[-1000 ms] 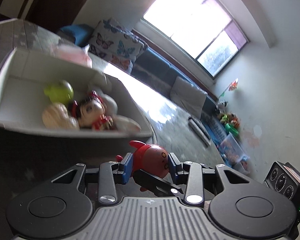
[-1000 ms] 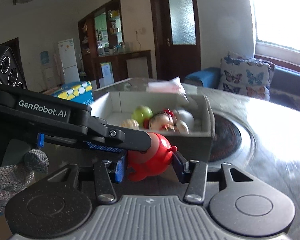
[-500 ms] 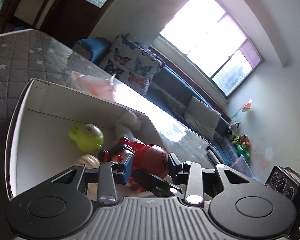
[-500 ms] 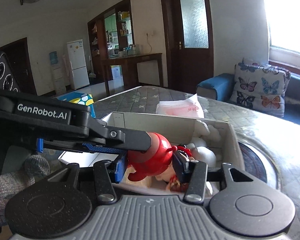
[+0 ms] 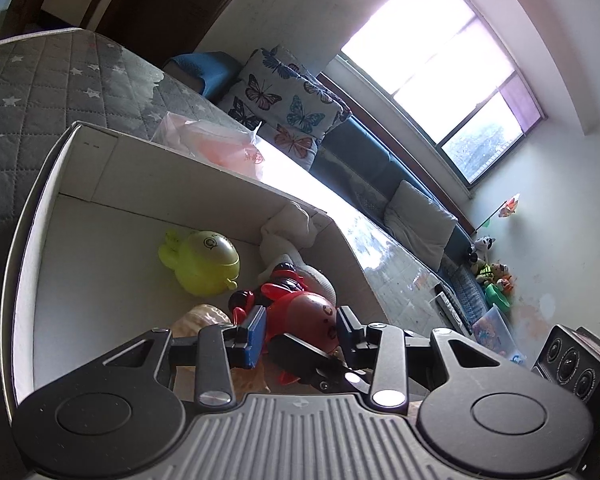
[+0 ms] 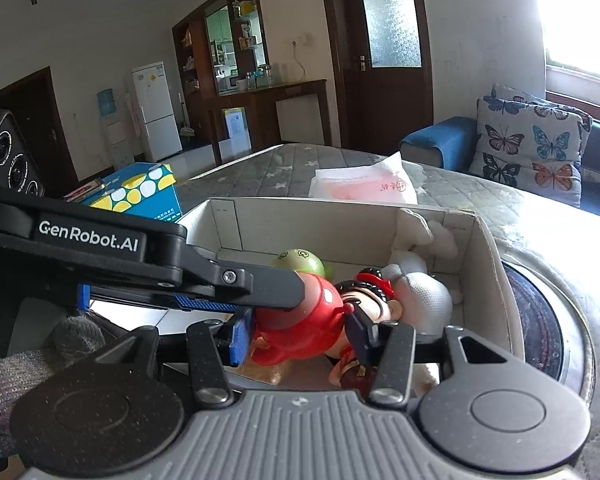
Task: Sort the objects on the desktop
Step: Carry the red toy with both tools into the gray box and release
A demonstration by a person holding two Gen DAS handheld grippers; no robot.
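A living room with a butterfly cushion (image 5: 284, 108) and bright window is seen behind a quilted grey tabletop (image 5: 40, 92) on which an open cardboard box (image 5: 32, 216) sits. A red toy figure (image 5: 304, 316) is clamped by both the left gripper (image 5: 298, 326) and the right gripper (image 6: 298, 330), just above the box's contents. It is best lowered gently beside the green toy (image 5: 204, 262), one tool being released first. Free floor is seen at the box's near-left; the white plush (image 6: 420, 280) crowds the far corner.

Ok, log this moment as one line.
left claw: shut on round red plastic toy | right claw: shut on same toy | toy: over open white cardboard box
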